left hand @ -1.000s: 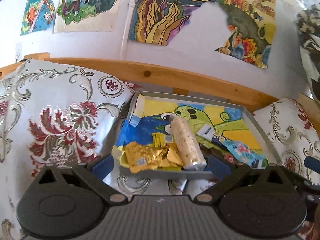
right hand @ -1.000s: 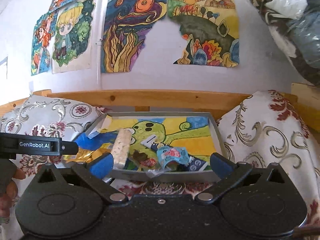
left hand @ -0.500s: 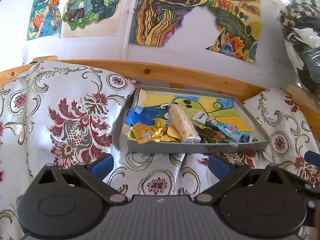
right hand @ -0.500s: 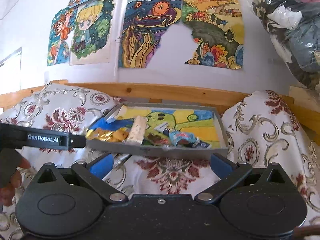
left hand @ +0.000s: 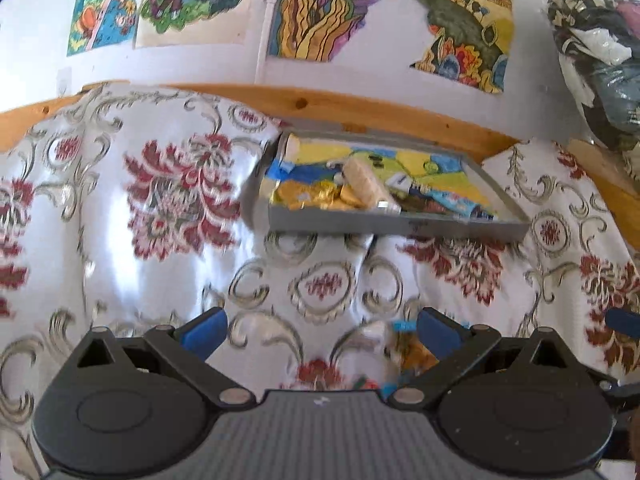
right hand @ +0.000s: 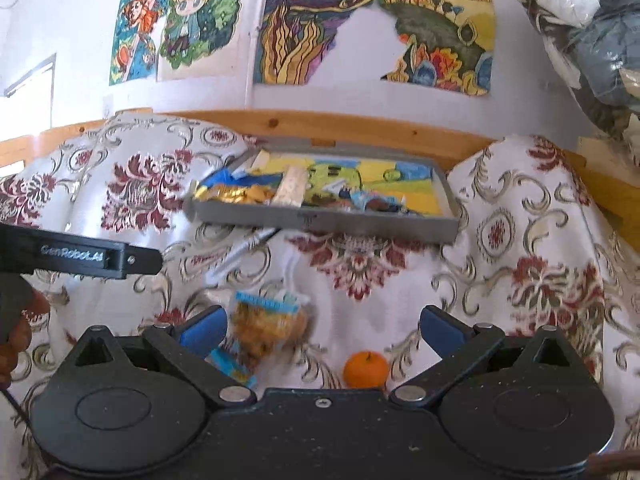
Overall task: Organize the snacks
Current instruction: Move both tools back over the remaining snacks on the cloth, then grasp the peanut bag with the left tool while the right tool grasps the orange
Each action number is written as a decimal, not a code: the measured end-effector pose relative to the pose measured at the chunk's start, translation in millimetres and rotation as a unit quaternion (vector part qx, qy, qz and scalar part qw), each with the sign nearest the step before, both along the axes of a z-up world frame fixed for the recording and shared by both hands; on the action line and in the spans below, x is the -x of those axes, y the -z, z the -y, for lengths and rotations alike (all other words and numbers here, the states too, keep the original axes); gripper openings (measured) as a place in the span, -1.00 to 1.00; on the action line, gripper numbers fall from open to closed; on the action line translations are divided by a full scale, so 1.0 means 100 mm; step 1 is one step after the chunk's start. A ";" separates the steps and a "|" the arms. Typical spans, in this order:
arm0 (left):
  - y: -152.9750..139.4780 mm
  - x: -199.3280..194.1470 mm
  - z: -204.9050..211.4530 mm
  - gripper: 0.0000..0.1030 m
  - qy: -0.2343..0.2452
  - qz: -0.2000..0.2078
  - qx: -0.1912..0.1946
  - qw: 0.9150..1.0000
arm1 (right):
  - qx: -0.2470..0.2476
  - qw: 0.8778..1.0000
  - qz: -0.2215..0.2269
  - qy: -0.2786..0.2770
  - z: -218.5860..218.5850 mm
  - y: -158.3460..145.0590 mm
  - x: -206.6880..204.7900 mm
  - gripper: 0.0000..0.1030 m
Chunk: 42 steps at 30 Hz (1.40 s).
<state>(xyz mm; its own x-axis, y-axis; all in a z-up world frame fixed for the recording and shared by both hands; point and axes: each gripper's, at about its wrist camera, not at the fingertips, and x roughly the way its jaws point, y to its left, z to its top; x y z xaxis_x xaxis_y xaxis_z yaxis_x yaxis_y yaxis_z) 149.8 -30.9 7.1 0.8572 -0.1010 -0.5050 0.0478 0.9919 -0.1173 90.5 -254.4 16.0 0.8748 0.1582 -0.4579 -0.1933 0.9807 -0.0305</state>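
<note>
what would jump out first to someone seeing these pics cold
Probably the gray tray in the middle, propped on the floral cloth and crowded with gold and blue snack wrappers. Closer in, a small orange fruit and a clear bag of golden snacks lie loose on the cloth, just ahead of the open right gripper. Bright drawings cover the wall behind.

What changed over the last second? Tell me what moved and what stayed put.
Both grippers pulled back from the gray tray, which now looks smaller and farther away. That brings a snack bag and an orange on the floral cloth into view. The left gripper and right gripper were open and empty throughout; nothing was picked up or released. The snacks in the tray lie as before.
</note>
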 end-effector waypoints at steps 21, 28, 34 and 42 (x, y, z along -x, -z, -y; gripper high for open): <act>0.42 0.25 -0.13 0.99 0.006 -0.067 0.014 0.998 | 0.017 0.995 -0.092 -0.018 -0.15 0.37 0.24 0.98; 0.47 0.22 -0.13 0.99 0.010 -0.075 0.007 0.997 | 0.022 0.994 -0.107 -0.019 -0.17 0.44 0.20 0.98; 0.50 0.18 -0.15 0.99 0.014 -0.083 0.009 0.996 | 0.028 0.992 -0.113 -0.045 -0.23 0.47 0.07 0.98; 0.53 0.14 -0.19 0.99 0.026 -0.084 0.010 0.996 | 0.028 0.991 -0.126 -0.045 -0.23 0.52 -0.15 0.98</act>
